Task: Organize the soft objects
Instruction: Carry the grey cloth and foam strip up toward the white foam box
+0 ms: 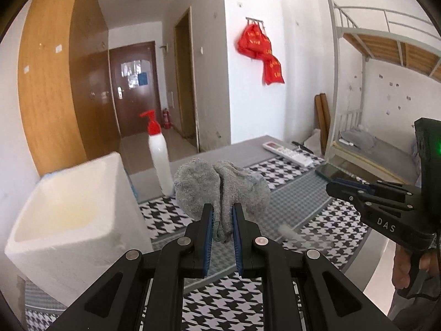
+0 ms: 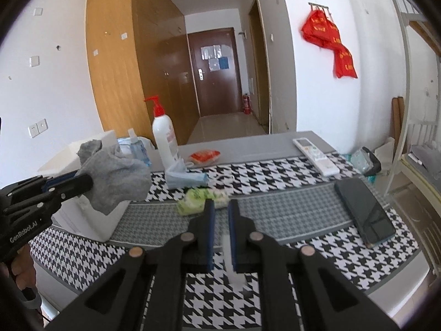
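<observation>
Left wrist view first: the left gripper (image 1: pixel 222 220) is clamped narrow on a bunched grey knitted sock or cloth (image 1: pixel 220 190), which hangs up off the houndstooth table mat (image 1: pixel 339 220), just right of the white foam box (image 1: pixel 69 215) and roughly level with its open top. The white pump bottle with the red top (image 1: pixel 157 154) stands just behind the box's far corner. The risk here, I'd say: only the bottom edge of the bundle is pinched (most of it bulges free above the pads), so a quick swing toward the box could let it slip out or snag on the rim.

Right wrist view: the right gripper (image 2: pixel 220 215) is nearly closed, with no soft thing in it. A thin pale strip sits blurred against its right pad; I can't tell what that is. The green wipes packet (image 2: pixel 193 198) lies on the mat in front of the box, just past the tips, not touched. From this side the sock overlaps the box's near corner. A dark phone (image 2: pixel 363 212) lies well off from the box, on the mat's far side.
</observation>
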A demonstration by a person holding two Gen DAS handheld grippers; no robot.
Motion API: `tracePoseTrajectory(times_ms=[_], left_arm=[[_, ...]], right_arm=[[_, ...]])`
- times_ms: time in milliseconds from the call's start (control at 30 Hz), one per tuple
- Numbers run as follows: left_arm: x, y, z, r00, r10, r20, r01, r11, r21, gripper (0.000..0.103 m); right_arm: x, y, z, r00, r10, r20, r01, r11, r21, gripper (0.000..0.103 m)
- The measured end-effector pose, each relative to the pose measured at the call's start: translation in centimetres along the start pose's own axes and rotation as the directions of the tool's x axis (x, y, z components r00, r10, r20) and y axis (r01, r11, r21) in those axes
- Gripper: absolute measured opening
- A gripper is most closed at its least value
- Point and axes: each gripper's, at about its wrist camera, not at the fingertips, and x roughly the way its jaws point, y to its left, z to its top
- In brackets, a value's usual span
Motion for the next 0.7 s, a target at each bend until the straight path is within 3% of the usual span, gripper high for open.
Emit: tracePoseTrajectory(times_ms=[600, 700], left_arm=[[-1.5, 1.4, 1.5, 0.997, 0.048, 0.063, -0.048, 0.999, -0.006, 0.015], [-1.8, 1.8, 1.8, 0.995, 0.067, 0.072, -0.066, 0.998, -0.006, 0.015]], right_arm=[[2.0, 0.0, -2.5, 0.994, 0.0, -0.111, -0.006, 0.999, -0.053, 0.012], [2.6, -0.5, -3.2, 0.99, -0.017, -0.137, 0.009, 0.998, -0.06, 0.017]])
